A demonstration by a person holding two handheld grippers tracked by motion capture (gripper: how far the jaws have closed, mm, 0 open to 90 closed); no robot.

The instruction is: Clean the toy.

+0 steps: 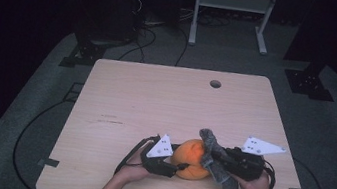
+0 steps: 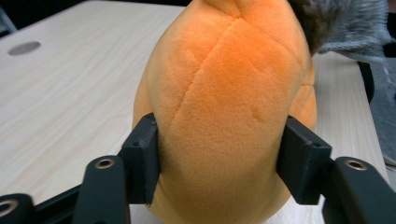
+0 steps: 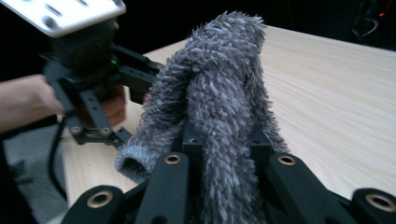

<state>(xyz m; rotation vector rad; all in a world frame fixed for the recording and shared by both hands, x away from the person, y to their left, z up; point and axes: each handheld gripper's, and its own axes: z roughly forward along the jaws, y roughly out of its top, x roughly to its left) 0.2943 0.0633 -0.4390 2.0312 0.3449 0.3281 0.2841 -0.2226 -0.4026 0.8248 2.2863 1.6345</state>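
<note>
You have 1 round orange plush toy (image 2: pixel 224 116) clamped in your left gripper (image 2: pixel 219 158); your right gripper (image 3: pixel 224 154) pinches 1 shaggy grey fabric piece (image 3: pixel 219 93), perhaps a sock, near the table's (image 1: pixel 156 97) near edge.

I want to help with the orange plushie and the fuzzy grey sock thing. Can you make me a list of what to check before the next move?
1. Left gripper squeezes the orange plush toy, a jaw on each side: ok.
2. Right gripper is shut on the grey fuzzy sock: ok.
3. Sock is next to the toy in the high view: ok.
4. Sock opening is spread wide for the toy: not ok, it hangs folded over the jaws.
5. Table has free room around the toy: ok.
6. Toy is lifted off the table: cannot tell.
</note>
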